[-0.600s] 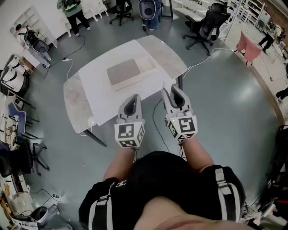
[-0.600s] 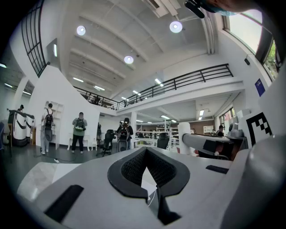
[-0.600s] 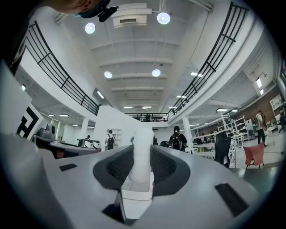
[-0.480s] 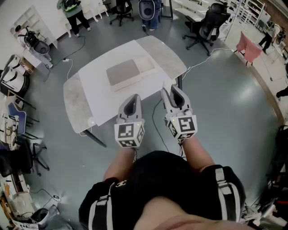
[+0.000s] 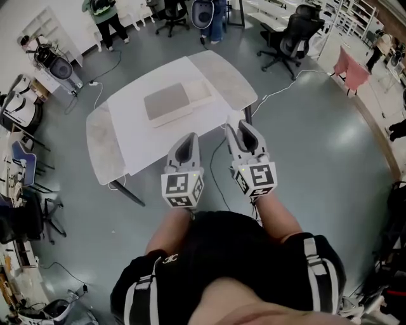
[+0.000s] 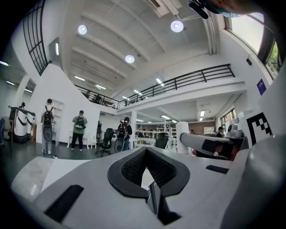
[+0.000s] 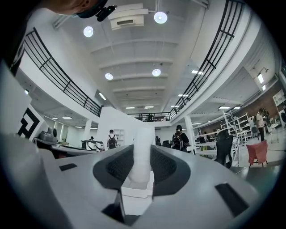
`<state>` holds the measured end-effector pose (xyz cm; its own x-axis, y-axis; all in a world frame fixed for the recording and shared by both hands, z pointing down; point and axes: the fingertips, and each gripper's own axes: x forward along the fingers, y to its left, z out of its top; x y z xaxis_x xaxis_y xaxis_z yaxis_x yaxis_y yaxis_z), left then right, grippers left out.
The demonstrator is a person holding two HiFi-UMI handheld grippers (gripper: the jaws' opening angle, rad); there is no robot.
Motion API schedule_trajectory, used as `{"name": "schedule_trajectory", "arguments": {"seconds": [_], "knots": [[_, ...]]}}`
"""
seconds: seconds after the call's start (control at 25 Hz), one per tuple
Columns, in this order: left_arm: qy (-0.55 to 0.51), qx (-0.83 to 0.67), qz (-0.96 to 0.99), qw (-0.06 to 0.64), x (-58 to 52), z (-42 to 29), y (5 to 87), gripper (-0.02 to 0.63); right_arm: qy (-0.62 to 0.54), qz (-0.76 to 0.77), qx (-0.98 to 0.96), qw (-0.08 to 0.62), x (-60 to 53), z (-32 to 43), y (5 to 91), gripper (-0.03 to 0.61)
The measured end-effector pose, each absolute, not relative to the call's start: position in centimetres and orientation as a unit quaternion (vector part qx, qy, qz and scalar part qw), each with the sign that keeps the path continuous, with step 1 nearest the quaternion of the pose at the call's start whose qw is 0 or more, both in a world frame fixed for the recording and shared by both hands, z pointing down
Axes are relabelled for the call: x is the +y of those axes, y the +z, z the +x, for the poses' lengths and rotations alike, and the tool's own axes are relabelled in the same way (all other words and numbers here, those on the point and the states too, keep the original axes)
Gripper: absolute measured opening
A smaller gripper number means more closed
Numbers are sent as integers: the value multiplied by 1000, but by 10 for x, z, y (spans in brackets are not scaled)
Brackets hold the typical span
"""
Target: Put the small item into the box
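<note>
I stand back from the white table (image 5: 127, 136), on which a flat box (image 5: 168, 103) lies with a grey face and a beige part on its right. Both grippers are held level in front of my body, short of the table's near edge. My right gripper (image 5: 244, 130) is shut on a small white item (image 7: 142, 152), which stands upright between the dark pads (image 7: 166, 166). My left gripper (image 5: 183, 143) is shut, its jaws meet in a thin slit and nothing is between them (image 6: 146, 167).
A black cable (image 5: 219, 171) runs across the grey floor under the table's near corner. Office chairs (image 5: 288, 38) stand beyond the table, and people (image 5: 101, 16) are at the far left. Carts and gear (image 5: 19, 114) line the left wall.
The table and box sit slightly further up and left in the head view. Both grippers keep their place and their grip looks unchanged.
</note>
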<state>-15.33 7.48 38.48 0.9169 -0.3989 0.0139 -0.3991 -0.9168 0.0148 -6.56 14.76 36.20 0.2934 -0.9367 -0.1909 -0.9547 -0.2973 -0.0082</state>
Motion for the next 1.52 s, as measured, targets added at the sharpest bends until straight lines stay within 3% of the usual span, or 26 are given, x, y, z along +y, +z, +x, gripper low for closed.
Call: {"name": "schedule_trajectory", "arguments": {"seconds": [0.6,1.52], "knots": [[-8,-201,980,-6,100,-95,387,5,73,-805,586,66,171,-4,374,114],[-6,-201,979,30,-93,40,404,5,57,-795,603,34,-22,120,392,114]]}}
